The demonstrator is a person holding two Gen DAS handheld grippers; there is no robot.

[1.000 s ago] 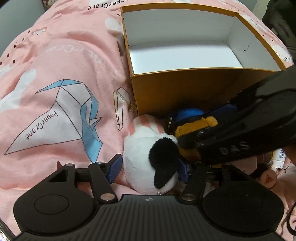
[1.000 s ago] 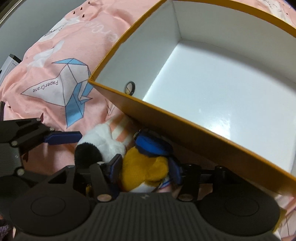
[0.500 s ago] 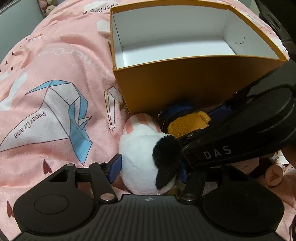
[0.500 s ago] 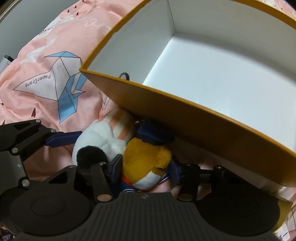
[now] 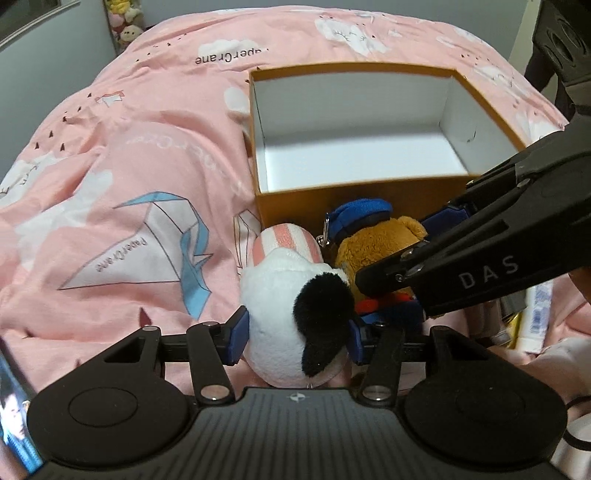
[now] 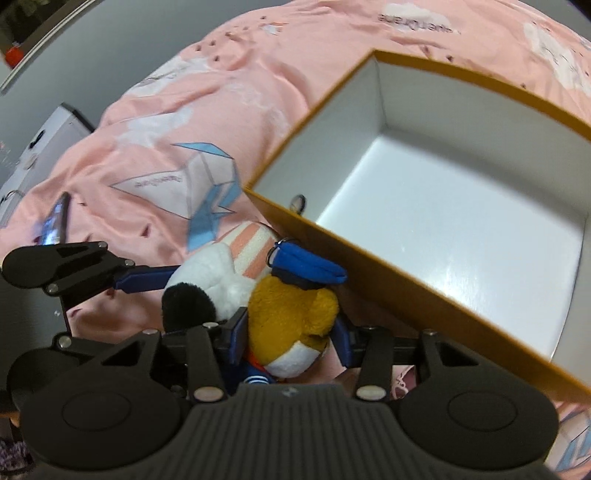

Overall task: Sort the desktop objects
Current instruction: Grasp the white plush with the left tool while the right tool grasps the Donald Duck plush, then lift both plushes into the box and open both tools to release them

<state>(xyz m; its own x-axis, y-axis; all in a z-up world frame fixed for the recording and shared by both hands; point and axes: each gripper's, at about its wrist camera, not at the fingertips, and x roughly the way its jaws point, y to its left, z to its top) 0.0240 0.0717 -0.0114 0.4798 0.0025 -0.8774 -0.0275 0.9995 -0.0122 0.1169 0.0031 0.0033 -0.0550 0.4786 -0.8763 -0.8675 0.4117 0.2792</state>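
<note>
My left gripper (image 5: 297, 334) is shut on a white plush toy (image 5: 291, 314) with a black ear and a pink striped cap; the toy also shows in the right wrist view (image 6: 214, 273). My right gripper (image 6: 290, 338) is shut on a brown plush toy (image 6: 291, 314) with a blue cap, which shows in the left wrist view (image 5: 373, 251) too. Both toys are held side by side, just in front of the near wall of an open orange box (image 5: 369, 195) with a white, empty inside (image 6: 443, 236).
Everything lies on a pink bedspread (image 5: 129, 166) with paper-crane prints. A white tube and small items (image 5: 535, 314) lie at the right. A phone (image 6: 55, 221) lies on the bedspread at the left. Small plush toys (image 5: 127, 26) sit far back.
Both grippers have lifted and pulled back from the box with their toys held. The box now looks farther away and more of its inside shows.
</note>
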